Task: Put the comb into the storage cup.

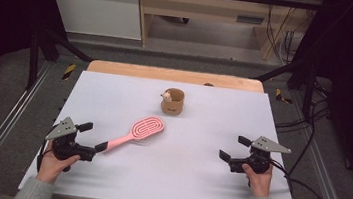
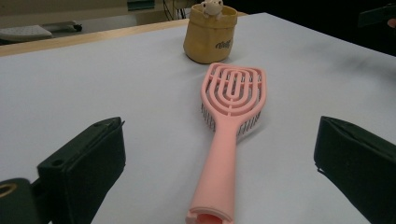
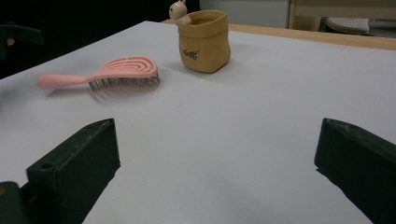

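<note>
A pink hairbrush (image 1: 139, 131) lies bristles down on the white table (image 1: 190, 181), its handle pointing toward the left front. My left gripper (image 1: 93, 138) is open, and the handle end (image 2: 211, 205) sits between its jaws without touching them. A tan pouch (image 1: 172, 102) with a small toy animal (image 1: 166, 96) at its rim stands behind the brush. My right gripper (image 1: 232, 148) is open at the right side with nothing between its jaws. From there the hairbrush (image 3: 109, 73) and the pouch (image 3: 204, 41) lie ahead to the left.
A wooden strip (image 1: 174, 75) runs along the table's far edge. Metal frame rails (image 1: 5, 125) flank the table, and cables (image 1: 305, 189) trail on the floor at the right. Wooden furniture (image 1: 209, 12) stands beyond.
</note>
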`<state>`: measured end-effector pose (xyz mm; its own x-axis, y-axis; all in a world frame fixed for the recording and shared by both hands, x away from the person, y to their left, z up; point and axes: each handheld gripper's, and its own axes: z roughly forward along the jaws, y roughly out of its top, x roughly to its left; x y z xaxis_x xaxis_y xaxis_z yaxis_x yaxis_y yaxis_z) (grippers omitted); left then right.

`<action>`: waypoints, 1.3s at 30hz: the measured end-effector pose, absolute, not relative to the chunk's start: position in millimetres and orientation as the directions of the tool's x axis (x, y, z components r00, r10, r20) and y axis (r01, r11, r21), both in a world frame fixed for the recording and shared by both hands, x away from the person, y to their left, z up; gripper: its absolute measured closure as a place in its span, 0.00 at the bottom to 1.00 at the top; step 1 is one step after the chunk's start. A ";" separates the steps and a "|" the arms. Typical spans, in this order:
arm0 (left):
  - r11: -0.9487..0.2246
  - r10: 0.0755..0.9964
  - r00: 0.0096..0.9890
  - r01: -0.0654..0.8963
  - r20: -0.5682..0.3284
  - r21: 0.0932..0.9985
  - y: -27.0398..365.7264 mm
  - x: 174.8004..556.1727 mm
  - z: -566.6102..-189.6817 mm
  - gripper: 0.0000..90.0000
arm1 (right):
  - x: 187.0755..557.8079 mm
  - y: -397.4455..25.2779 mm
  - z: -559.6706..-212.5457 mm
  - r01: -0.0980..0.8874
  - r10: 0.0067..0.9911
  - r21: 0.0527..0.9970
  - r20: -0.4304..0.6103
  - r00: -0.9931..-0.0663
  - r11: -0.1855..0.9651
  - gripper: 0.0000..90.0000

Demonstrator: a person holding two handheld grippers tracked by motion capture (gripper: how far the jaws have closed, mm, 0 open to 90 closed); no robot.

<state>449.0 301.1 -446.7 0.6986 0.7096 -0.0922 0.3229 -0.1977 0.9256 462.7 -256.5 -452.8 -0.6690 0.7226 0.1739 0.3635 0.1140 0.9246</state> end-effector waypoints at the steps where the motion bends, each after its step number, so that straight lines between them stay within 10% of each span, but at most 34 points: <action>1: -0.199 0.709 0.699 0.322 -0.091 0.926 300.7 449.0 -446.4 0.02 | 462.8 -256.4 -452.9 0.363 0.722 0.925 0.173 -0.669 0.115 0.00; 39: -0.304 0.705 0.707 0.364 -0.049 0.880 282.7 457.2 -431.1 0.01 | 463.6 -256.1 -453.0 0.376 0.713 0.917 0.175 -0.679 0.133 0.00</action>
<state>457.2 282.7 -431.1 0.7072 0.7053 -0.0487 0.3641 -0.3044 0.8802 463.6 -256.1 -453.0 -0.6791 0.7128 0.1751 0.3759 0.1328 0.9171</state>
